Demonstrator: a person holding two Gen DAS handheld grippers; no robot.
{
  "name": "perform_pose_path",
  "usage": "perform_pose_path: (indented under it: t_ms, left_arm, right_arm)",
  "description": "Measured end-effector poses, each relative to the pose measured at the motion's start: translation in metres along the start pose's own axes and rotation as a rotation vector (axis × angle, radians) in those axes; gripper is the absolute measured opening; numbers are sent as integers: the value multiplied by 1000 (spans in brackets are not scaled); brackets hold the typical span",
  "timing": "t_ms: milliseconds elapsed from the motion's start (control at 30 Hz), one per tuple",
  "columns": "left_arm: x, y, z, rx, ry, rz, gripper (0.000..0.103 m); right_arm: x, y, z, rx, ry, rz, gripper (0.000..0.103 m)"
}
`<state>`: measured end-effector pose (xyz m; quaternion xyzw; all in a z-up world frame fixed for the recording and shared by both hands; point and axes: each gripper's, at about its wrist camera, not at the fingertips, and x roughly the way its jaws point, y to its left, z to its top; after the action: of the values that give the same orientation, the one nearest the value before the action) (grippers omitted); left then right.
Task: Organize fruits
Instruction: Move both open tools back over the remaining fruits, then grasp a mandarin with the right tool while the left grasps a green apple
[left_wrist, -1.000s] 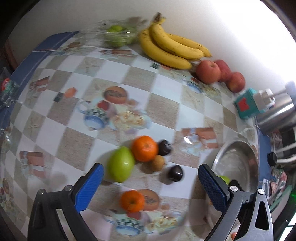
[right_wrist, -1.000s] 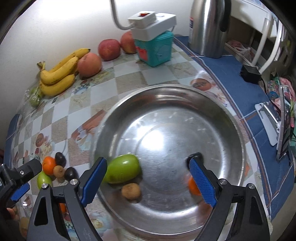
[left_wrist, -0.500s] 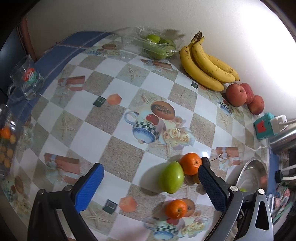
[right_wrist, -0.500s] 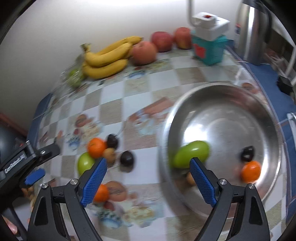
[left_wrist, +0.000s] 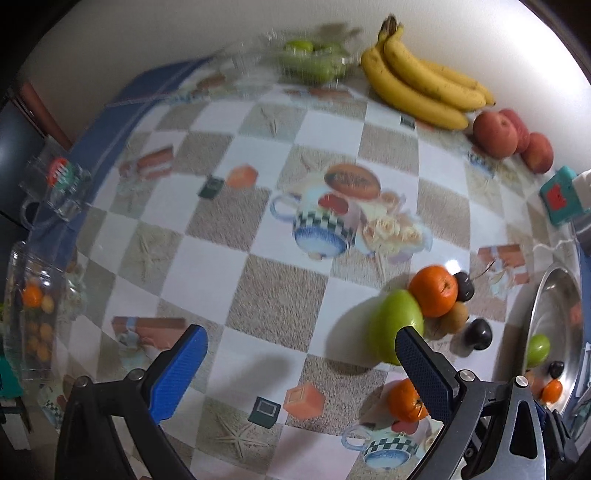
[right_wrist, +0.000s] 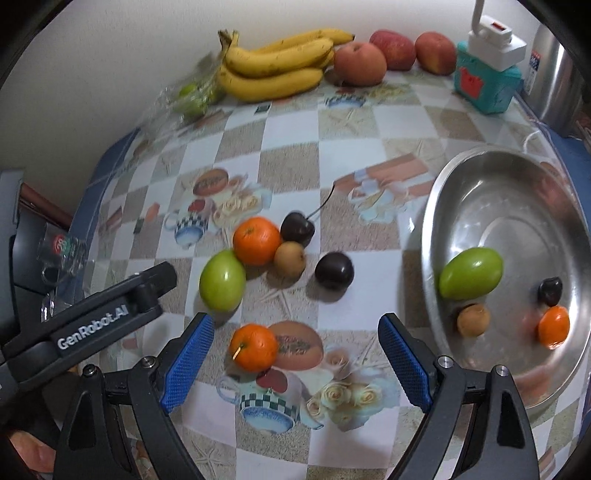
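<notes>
The right gripper (right_wrist: 295, 356) stands with its blue jaws wide apart and nothing clamped, pointing down over the checked tablecloth (right_wrist: 291, 162); a small orange (right_wrist: 253, 347) lies between the jaws nearer the left finger, not touched by either pad. Just beyond that orange a loose cluster sits on the cloth: a green fruit (right_wrist: 222, 280), a larger orange (right_wrist: 257, 240) touching it, a brown fruit (right_wrist: 289, 259), a stemmed dark cherry (right_wrist: 297, 228) and a second dark fruit (right_wrist: 334, 271) a little apart toward the steel bowl (right_wrist: 439, 206). The bowl, to the right of the cluster, holds a green fruit (right_wrist: 472, 272), a brown fruit (right_wrist: 473, 319), a dark cherry (right_wrist: 550, 290) and an orange (right_wrist: 553, 327). The left gripper (left_wrist: 301, 365) also has its jaws spread wide with nothing between them, over bare cloth on the side of the cluster away from the bowl; its right finger overlaps the green fruit in that view, though contact cannot be told. Farther from the bowl, along the wall, lie bananas (right_wrist: 275, 61), three red apples (right_wrist: 360, 63), a clear bag of green fruit (right_wrist: 192, 96) and a teal box (right_wrist: 485, 88) with a white power strip (right_wrist: 496, 44) on top, beside a steel kettle (right_wrist: 557, 85). At the far cloth edge stand a glass mug (left_wrist: 55, 188) and a clear jar (left_wrist: 35, 306)
</notes>
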<state>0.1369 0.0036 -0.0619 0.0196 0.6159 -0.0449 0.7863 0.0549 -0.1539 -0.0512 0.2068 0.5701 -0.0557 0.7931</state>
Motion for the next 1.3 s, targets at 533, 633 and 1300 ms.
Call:
perform_pose_path:
  t_ms: [533,633,1300]
  left_arm:
    - [13,20,2,-69,45,5,103]
    - [15,24,3,-77,47,-5,103]
    - [10,25,8,-92,34,-44,103]
  right_arm:
    - [39,28,-10,-113,107,-51,91]
    - [43,33,-12,-130,108,-61,89]
    - [49,47,-11,-146,114,18,38]
